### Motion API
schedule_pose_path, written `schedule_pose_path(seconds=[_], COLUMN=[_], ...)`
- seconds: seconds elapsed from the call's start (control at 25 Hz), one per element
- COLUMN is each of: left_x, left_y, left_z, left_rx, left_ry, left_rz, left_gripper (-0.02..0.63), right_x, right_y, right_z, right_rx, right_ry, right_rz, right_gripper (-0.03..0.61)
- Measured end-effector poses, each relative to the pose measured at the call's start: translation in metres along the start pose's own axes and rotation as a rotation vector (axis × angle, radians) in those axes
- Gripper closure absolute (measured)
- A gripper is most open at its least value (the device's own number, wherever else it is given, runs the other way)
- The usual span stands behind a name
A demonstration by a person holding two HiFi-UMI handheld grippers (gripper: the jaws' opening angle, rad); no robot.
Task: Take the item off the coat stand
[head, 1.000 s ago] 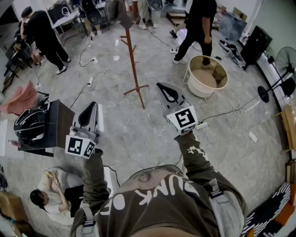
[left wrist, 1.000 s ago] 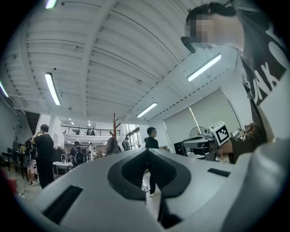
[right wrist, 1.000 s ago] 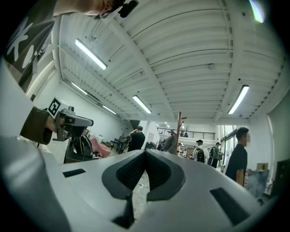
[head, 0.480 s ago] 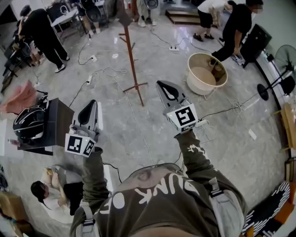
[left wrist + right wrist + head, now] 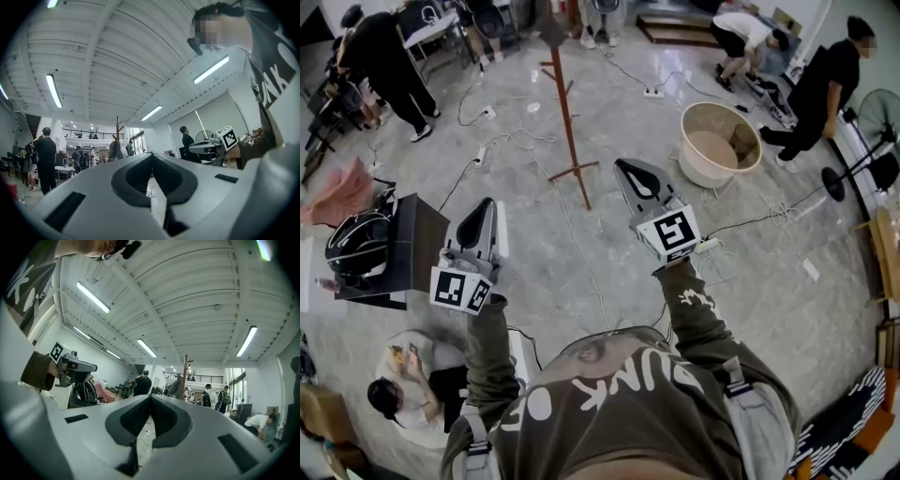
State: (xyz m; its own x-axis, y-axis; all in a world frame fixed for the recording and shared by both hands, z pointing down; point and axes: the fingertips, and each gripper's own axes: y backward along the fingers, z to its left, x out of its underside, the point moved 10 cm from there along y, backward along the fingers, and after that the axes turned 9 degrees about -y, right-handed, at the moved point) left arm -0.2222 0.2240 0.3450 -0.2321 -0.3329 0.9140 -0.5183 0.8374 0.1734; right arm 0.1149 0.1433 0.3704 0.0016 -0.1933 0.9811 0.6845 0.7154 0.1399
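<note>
Left claw [image 5: 486,203]: shut. Its tips are pressed together and nothing is held betw. them. It is held out over the floor [image 5: 581,262], just right of the table [image 5: 417,246].
Right claw [image 5: 620,164]: shut too, w/ nothing held. It is held out level w/ the left one, well apart from it.
Coat stand [image 5: 566,108]: a brown wood pole w/ pegs, stood upright on the floor. It is seen well ahead of both claws, closer to the right one.
Item [image 5: 553,34]: a dark grey thing hung at the top of the stand. It is prob. a hat or a jacket, but it is too small to be told. It is not touched by either claw.
Table: black, at the left. A black bag [image 5: 358,246] is set on it.
Tub [image 5: 720,145]: round and beige, set on the floor to the right of the stand.
Cables [image 5: 516,145]: white, spread over the grey floor near the stand's feet.
People: one in black [image 5: 389,66] is seen far left, and one [image 5: 408,398] is sat low down at the left.
</note>
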Motion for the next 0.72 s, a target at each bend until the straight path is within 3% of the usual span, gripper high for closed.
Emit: schedule_pose_path(seconds=[0.12,0.2,0.24,0.32,0.4,0.52,0.72], left_x=[0.0,0.0,0.0,0.0,0.0,0.0,0.0], left_y=[-0.001,-0.002,-0.003,-0.005,-0.008,-0.011,-0.016], left_z=[-0.003,-0.004,-0.004,-0.006,-0.008,-0.012,-0.014], left_rx=[0.0,0.0,0.0,-0.002,-0.003,-0.005,-0.011], left_ry=[-0.001,-0.002,-0.002,-0.002,-0.002,-0.002,-0.005], left_rz=[0.002,0.004,0.004,0.006,0.006,0.01,0.023], left_gripper=[0.609,0.609,0.609,0.609,0.609,0.609,0.609], right_x=[0.002,0.004,0.004,0.005,0.007,0.01,0.012], right_y=[0.0,-0.002,-0.003,-0.005,-0.007,-0.008,-0.008], right_z=[0.0,0.0,0.0,-0.001,-0.003,-0.006,-0.012], right_rx=[-0.029,-0.066,-0.081,-0.102,-0.123,-0.143,-0.145], right_ry=[-0.013,-0.031,-0.037,-0.038,-0.031,-0.028,-0.031], right_rz=[-0.008,0.0,0.004,0.009,0.008,0.008,0.01], right_gripper=[0.552,0.336,0.303,0.167,0.088,0.042,0.04])
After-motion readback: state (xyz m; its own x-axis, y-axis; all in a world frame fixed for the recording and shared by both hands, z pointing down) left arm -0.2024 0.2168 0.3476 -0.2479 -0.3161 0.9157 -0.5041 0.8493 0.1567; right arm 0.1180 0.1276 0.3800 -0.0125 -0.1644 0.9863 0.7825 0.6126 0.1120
